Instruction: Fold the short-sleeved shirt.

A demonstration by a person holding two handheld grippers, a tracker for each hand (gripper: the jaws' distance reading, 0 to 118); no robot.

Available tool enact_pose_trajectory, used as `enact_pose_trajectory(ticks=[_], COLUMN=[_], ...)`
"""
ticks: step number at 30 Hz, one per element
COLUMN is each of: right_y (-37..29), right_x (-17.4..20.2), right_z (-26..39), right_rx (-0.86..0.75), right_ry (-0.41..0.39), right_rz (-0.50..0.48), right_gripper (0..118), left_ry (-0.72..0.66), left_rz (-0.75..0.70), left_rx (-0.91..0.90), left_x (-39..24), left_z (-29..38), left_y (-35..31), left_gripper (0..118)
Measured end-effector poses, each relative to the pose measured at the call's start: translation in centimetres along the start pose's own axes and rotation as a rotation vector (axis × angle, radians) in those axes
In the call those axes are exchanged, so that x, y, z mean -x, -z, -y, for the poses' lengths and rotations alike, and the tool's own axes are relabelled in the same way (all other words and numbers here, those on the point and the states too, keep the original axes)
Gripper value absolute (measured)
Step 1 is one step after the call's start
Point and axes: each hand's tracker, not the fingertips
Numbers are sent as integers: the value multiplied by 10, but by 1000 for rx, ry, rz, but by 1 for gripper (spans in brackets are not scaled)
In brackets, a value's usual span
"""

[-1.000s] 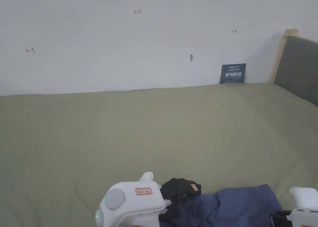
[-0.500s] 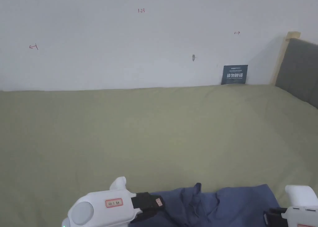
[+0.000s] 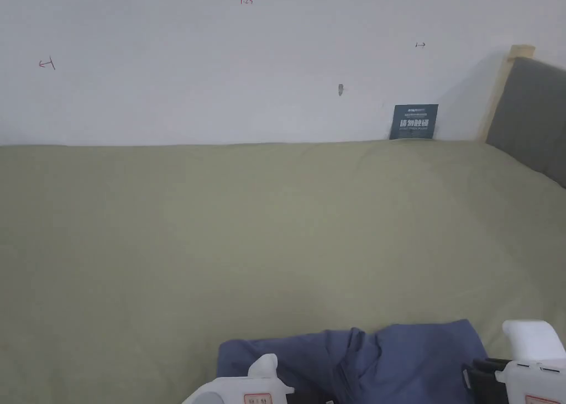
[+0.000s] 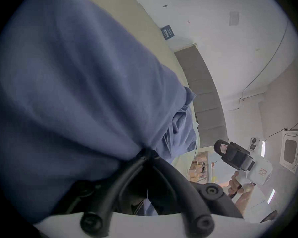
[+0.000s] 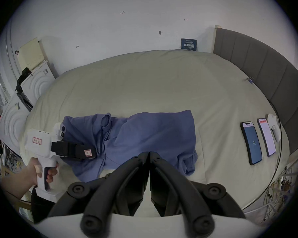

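A blue short-sleeved shirt (image 3: 398, 355) lies crumpled on the green bed sheet (image 3: 276, 228), near the front edge. In the left gripper view my left gripper (image 4: 146, 153) is shut on a bunch of the shirt's cloth (image 4: 67, 87), which drapes over its jaws. The right gripper view shows that left gripper (image 5: 91, 153) at the shirt's left part, by the collar, with a hand on its handle. My right gripper (image 5: 149, 153) hovers over the shirt's (image 5: 144, 133) right half, jaws pressed together and holding nothing. Its white body (image 3: 528, 366) sits at the lower right of the head view.
Two phones (image 5: 251, 140) (image 5: 267, 137) and a small white object (image 5: 273, 126) lie on the bed to the right of the shirt. A grey headboard (image 3: 530, 117) stands at the right, a white wall with a blue sign (image 3: 413, 121) behind. White cabinets (image 5: 12, 121) stand left of the bed.
My left gripper has drawn back to the left and toward the person with the cloth in it, so the shirt now reaches farther left. The right gripper has hardly moved.
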Motion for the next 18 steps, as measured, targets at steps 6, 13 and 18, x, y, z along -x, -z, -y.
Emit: enact_pose_trajectory(ticks=[6,13,18], right_y=[2,2,6], right_x=[5,16,22], right_z=[-1,-5,-6], right_rx=[20,20,32], right_ry=[-13,-35,-56], right_rz=[-14,-27,-28], right_gripper=[6,6,6], left_ry=[142,11,16], left_rz=[79,-34,-33], left_rx=[-52,-197,-161], left_x=[-19,51,67], left_z=[-12,-29,-27], left_y=[-74,-175,-178], left_gripper=[0,0,0])
